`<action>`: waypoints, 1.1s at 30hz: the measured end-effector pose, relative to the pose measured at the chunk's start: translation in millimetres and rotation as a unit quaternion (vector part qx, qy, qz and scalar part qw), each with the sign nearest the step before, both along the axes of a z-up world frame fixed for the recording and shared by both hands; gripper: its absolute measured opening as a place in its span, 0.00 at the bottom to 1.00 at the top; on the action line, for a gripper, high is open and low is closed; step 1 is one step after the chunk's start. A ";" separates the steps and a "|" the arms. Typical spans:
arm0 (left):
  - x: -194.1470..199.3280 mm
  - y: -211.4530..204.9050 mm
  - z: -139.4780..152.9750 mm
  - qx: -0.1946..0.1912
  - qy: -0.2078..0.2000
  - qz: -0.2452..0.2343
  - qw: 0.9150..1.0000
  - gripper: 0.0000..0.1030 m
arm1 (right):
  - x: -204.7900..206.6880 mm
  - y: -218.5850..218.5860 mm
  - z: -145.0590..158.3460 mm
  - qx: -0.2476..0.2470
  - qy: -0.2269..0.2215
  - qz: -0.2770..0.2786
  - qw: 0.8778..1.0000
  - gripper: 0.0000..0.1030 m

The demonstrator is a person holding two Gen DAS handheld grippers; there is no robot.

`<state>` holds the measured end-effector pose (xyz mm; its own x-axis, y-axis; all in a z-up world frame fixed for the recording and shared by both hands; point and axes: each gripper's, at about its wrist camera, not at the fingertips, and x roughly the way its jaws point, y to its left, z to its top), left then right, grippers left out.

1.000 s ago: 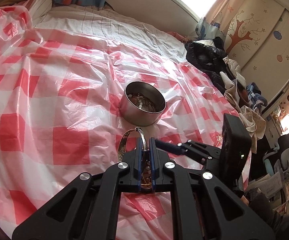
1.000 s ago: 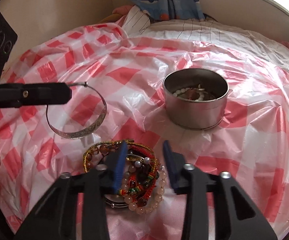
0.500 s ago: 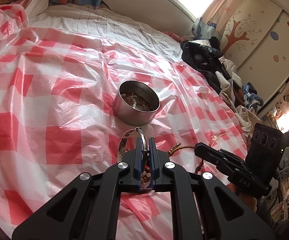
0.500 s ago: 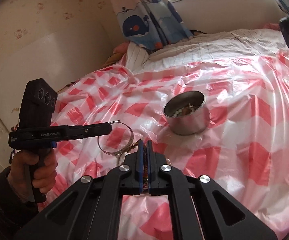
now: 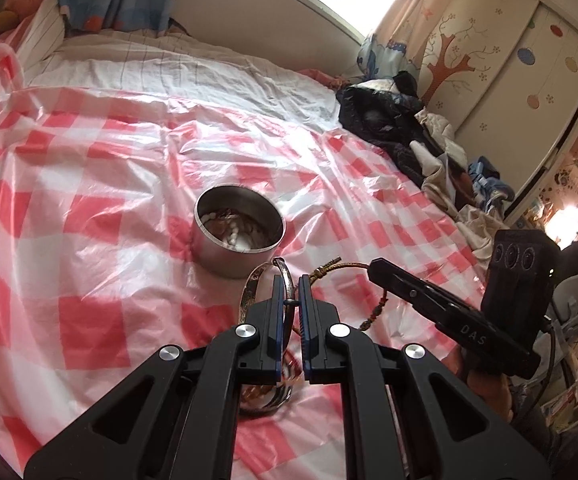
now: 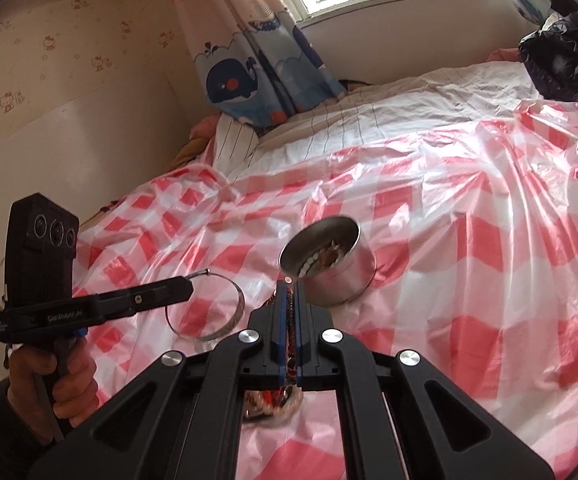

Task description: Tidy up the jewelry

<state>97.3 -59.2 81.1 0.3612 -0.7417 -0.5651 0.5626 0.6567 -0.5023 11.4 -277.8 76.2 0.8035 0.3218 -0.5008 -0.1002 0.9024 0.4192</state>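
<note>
- Pinching a wide silver metal bangle (image 5: 285, 276) by its rim, the left gripper (image 5: 289, 300) holds the ring clear of the red-and-white checked plastic sheet (image 5: 89, 184); in the right wrist view the bangle (image 6: 225, 312) hangs from the tips at about 9 o'clock.
- The right gripper (image 6: 289, 312) has its blue-padded fingers (image 6: 277, 320) pressed together on a bundle of beaded and braided cord bracelets (image 6: 289, 340); the jaws have just been closing on it, and cords trail from the tips in the left wrist view (image 5: 329, 270).
- A hand (image 6: 65, 376) grips the left tool's black handle at 8 o'clock.
- Just beyond both sets of tips, at 12 o'clock, a round stainless-steel tin (image 6: 329, 268) stands on the sheet, with white beads and brownish pieces inside it.
- Farther off at 2 o'clock in the left wrist view lies a heap of dark clothes (image 5: 393, 120).
</note>
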 end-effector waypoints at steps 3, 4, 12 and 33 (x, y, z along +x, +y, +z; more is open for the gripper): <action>12.9 -9.6 4.8 -0.014 0.000 -0.002 1.000 0.06 | 8.5 -6.7 7.9 -0.001 -0.012 -0.012 1.000 0.04; 17.7 -14.0 5.3 -0.016 0.001 -0.002 1.000 0.06 | 11.1 -9.3 10.0 -0.001 -0.015 -0.016 1.000 0.04; 57.3 -44.4 -1.6 -0.042 0.019 -0.006 0.999 0.06 | 33.2 -24.3 15.3 -0.004 -0.020 -0.034 0.999 0.04; 55.3 -7.0 -14.9 0.110 0.010 0.086 0.990 0.30 | 90.0 -6.2 -22.4 -0.049 0.053 -0.048 0.996 0.18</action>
